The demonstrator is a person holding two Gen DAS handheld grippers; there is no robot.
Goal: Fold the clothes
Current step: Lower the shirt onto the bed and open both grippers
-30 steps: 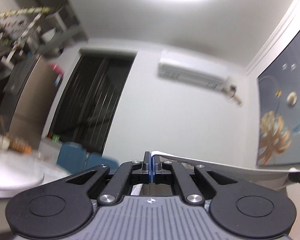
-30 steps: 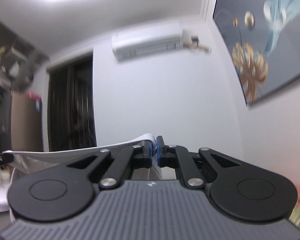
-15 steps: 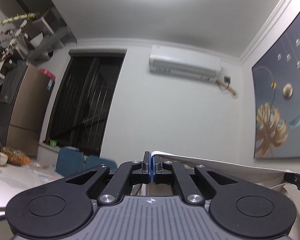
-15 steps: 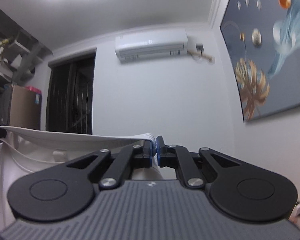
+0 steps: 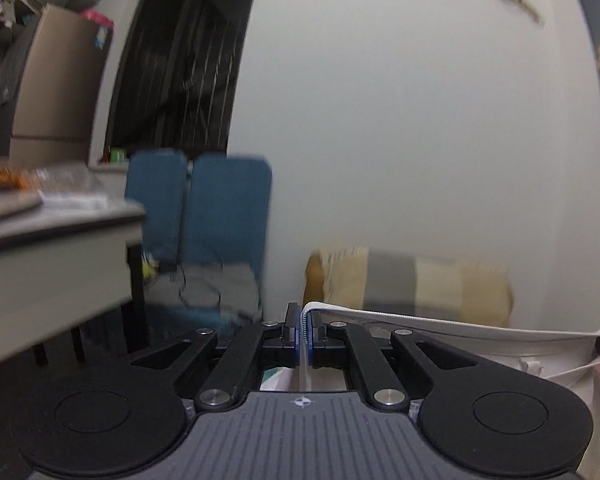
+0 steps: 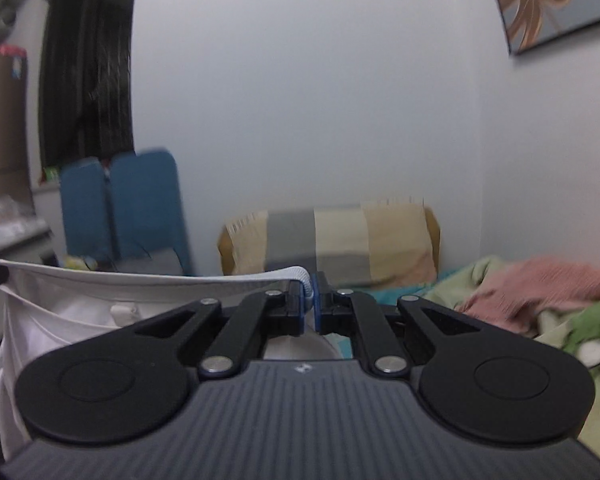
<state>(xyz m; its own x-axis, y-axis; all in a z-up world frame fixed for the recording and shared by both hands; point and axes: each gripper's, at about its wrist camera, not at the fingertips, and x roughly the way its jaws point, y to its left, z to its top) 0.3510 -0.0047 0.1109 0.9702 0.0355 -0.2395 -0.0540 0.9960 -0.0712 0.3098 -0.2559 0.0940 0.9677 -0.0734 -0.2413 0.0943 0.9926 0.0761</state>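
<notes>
As views dropped from ceiling | both grippers still clamp white garment (image 6: 100, 304)

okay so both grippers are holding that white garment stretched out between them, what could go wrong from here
1. Each grip looks thin: the left gripper and the right gripper pinch only the ribbed edge of the white garment, so a tug might pull it free.
2. The pile of pink and green clothes lies close on the right; the hanging fabric could land on it and crease.
</notes>
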